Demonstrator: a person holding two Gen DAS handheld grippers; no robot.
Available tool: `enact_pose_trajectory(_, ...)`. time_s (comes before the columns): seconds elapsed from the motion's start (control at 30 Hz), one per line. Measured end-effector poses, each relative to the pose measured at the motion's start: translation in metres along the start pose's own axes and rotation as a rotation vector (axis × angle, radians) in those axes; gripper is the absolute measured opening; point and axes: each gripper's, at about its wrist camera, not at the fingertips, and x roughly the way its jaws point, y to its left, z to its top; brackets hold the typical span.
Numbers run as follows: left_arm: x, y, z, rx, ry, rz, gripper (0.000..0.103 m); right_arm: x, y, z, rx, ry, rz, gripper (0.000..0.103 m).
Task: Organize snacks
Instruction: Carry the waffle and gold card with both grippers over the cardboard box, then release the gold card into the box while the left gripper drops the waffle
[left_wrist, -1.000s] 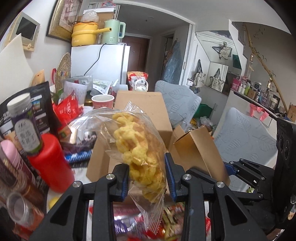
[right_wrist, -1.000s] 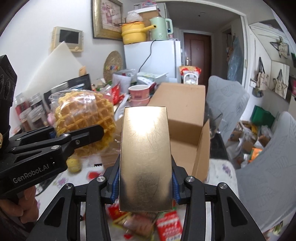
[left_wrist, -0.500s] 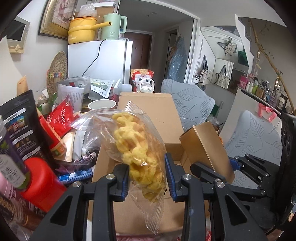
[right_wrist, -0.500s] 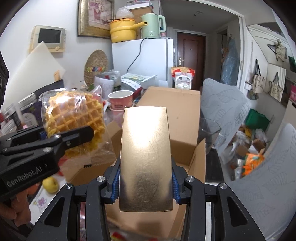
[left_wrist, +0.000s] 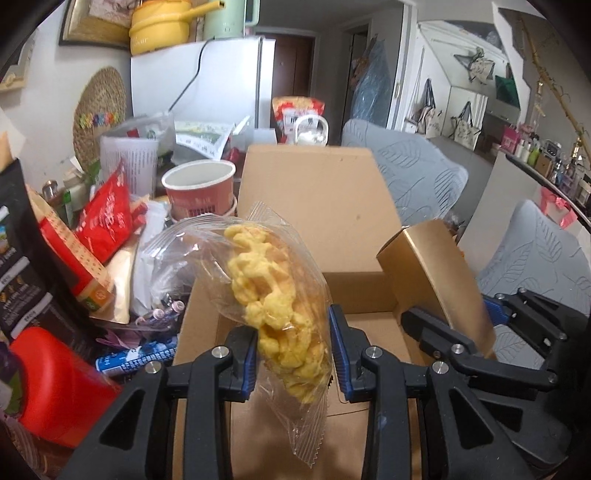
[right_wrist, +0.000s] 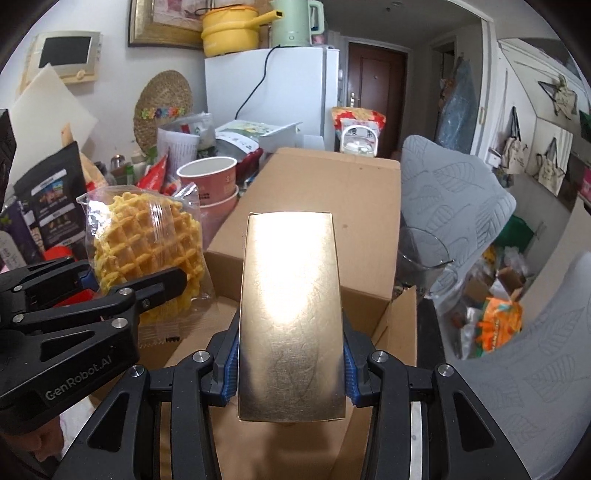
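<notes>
Crinkly clear plastic is your weak spot here: the left gripper (left_wrist: 293, 350) has its jaws closed narrow on the clear bag of yellow waffle (left_wrist: 273, 306), and they pinch mostly film and the lower edge of the waffle, so I'd guess a quick move could let it slide out or crack. Your right gripper (right_wrist: 290, 373) has its jaws clamped on the sides of the shiny gold cardboard box (right_wrist: 291, 314), which looks solid enough, but it's tall and smooth, so it could twist in the pads.

Both snacks hang over the open brown cardboard carton (left_wrist: 317, 206), just beside each other. Drop them together and they may knock, or the gold box may land on the waffle.

View differences: the right wrist camera shows the waffle's full grid face and how little of it is gripped, but the gold box blocks most of the carton floor. The left wrist camera shows that floor bare, plus the red plastic jar (left_wrist: 59, 384) on the crowded desk.
</notes>
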Motion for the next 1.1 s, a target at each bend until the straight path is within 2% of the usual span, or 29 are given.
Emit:
enact_pose_trajectory(0.3, 0.039, 0.001, -0.004, 0.022, 0.062, 0.076, 0.033, 0.031, -0.003, 0.001, -0.001, 0.102, -0.001, 0.043)
enact_pose_trajectory(0.77, 0.074, 0.002, -0.017, 0.028, 0.168, 0.102, 0.034, 0.063, -0.018, -0.012, 0.057, 0.261, -0.012, 0.046)
enact_pose_trajectory(0.93, 0.079, 0.002, -0.023, 0.030, 0.191, 0.123, 0.034, 0.068, -0.020, -0.016, 0.051, 0.285, -0.049, 0.047)
enact_pose_trajectory(1.03, 0.078, -0.001, -0.026, 0.037, 0.203, 0.126, 0.034, 0.068, -0.019, -0.017, 0.049, 0.295, -0.056, 0.052)
enact_pose_trajectory(1.1, 0.078, -0.002, -0.025, 0.038, 0.211, 0.131, 0.041, 0.065, -0.019, -0.017, 0.046, 0.293, -0.060, 0.052)
